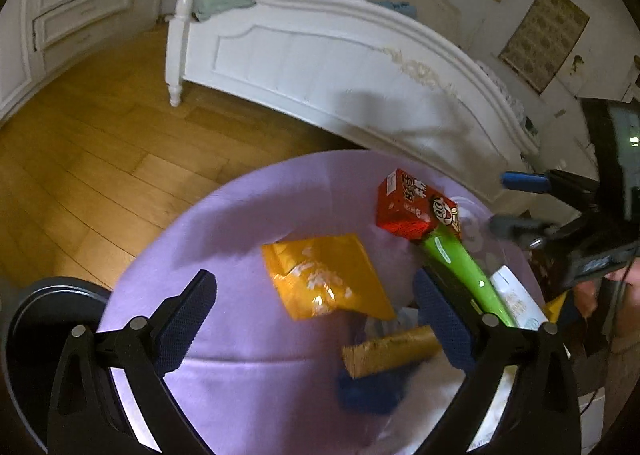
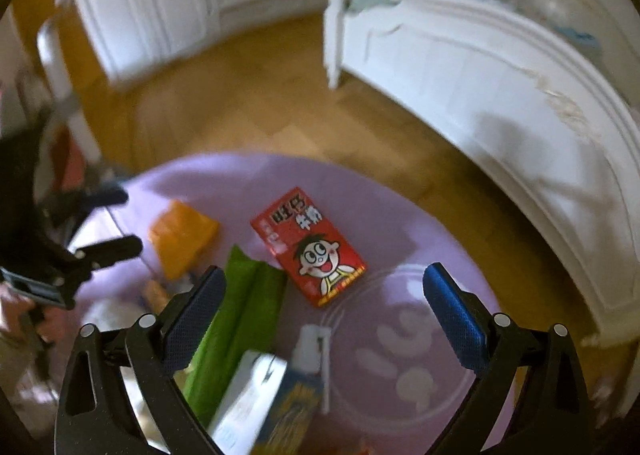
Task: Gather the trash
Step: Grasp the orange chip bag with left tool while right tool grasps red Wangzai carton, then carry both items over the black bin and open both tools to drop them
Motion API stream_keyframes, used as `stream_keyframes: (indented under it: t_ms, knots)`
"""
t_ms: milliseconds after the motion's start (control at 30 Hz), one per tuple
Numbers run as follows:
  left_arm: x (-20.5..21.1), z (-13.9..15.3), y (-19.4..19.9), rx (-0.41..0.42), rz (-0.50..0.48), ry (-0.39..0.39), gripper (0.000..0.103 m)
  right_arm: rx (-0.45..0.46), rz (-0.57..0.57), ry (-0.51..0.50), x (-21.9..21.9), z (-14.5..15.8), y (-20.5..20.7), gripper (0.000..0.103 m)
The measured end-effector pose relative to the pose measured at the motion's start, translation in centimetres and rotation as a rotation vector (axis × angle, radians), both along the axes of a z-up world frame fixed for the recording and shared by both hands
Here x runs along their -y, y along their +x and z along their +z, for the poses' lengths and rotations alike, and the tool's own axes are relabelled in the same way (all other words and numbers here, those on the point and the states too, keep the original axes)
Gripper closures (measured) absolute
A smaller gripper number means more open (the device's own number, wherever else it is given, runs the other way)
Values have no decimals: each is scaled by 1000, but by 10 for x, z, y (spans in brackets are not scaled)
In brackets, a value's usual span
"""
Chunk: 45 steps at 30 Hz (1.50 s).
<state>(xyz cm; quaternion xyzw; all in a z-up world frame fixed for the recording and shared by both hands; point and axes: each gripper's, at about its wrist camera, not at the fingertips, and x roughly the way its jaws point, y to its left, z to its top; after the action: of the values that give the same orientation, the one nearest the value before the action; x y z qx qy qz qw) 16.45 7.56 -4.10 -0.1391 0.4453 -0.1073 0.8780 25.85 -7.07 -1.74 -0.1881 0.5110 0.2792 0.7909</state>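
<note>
Trash lies on a round purple table (image 1: 248, 211): an orange snack bag (image 1: 324, 275), a red milk carton (image 1: 412, 207), a green wrapper (image 1: 464, 271), a tan wrapper (image 1: 392, 351) and a white carton (image 1: 516, 299). My left gripper (image 1: 316, 315) is open above the orange bag and tan wrapper. In the right wrist view my right gripper (image 2: 324, 311) is open above the table (image 2: 400, 215), over the red carton (image 2: 312, 247), the green wrapper (image 2: 236, 331) and a white and blue carton (image 2: 268, 403). The orange bag (image 2: 182, 239) lies to the left. Both grippers are empty.
A white bed frame (image 1: 320, 55) stands behind the table on a wooden floor (image 1: 80, 159). White cabinets (image 1: 72, 3) line the far wall. A dark round bin (image 1: 44, 307) sits at the table's left. The right gripper (image 1: 520, 207) shows at the right edge of the left wrist view.
</note>
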Motion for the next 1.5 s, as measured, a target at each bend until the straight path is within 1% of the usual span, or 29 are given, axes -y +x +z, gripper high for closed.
stream_keyframes:
  t_ms: [33,67,100,133,167,200,233,267,300,333,433,467,533,567,600,700,733,833,867,900,967,1067,1200,1233,1267,1367,1400,1433,1500]
  knots:
    - [2,-2,2,-6,-8,3,7,-2,18,-26,-6,-9,3,12]
    - [5,-3,3,-7,-16,10,8,-1,36,-54,-10,-15,5,12]
    - [8,-4,3,-12,-26,24,11,5,56,-79,-14,-20,8,13]
    - [7,-5,10,-22,-34,33,13,12,82,-100,-20,-24,9,16]
    - [7,-7,13,-32,-42,32,19,20,101,-111,-25,-26,9,18]
    - [8,-8,13,-42,-53,25,22,29,120,-124,-30,-27,9,18]
    - [10,-10,14,-51,-58,26,22,37,132,-136,-35,-29,9,18]
    - [11,-12,13,-55,-60,32,23,43,138,-146,-38,-31,9,21]
    - [12,-12,13,-50,-64,38,25,36,143,-152,-40,-34,10,26]
    - [13,-12,13,-51,-66,46,27,21,141,-154,-40,-36,11,39]
    - [13,-13,13,-55,-72,34,36,14,120,-136,-40,-41,12,42]
    - [12,-13,13,-56,-71,31,50,12,113,-126,-38,-40,11,43]
    - [7,-14,11,-56,-59,-8,56,4,92,-93,-31,-35,7,45]
    - [4,-14,10,-61,-52,-25,67,5,77,-74,-26,-30,6,46]
    - [2,-14,10,-60,-49,-33,73,7,66,-55,-19,-24,3,46]
    - [-2,-7,2,-33,-43,-55,75,24,-1,74,2,8,-4,47]
    - [-5,-2,-3,-18,-40,-67,76,32,-22,110,8,17,-7,47]
    - [-13,14,-18,26,-25,-94,76,41,-85,260,28,51,-21,47]
    - [-17,21,-26,44,-16,-99,75,36,-99,315,32,61,-28,47]
    - [-21,26,-32,57,-9,-104,75,31,-103,348,33,67,-35,47]
    - [-32,37,-49,91,16,-120,75,19,-94,430,29,83,-56,47]
    - [-64,53,-89,156,93,-116,75,-11,-49,494,3,96,-87,47]
    - [-112,56,-144,190,239,-86,75,-58,31,518,-54,96,-124,47]
    - [-126,52,-157,185,278,-83,75,-75,59,509,-78,91,-133,47]
    - [-139,45,-169,174,313,-85,75,-84,71,505,-91,86,-138,47]
    - [-166,25,-194,139,400,-58,75,-149,112,484,-149,62,-148,48]
    - [-176,16,-202,123,429,-64,75,-159,123,478,-163,59,-155,48]
    - [-185,8,-208,109,454,-76,75,-180,145,466,-187,51,-158,48]
    - [-201,-8,-217,82,497,-90,75,-191,167,434,-221,34,-160,48]
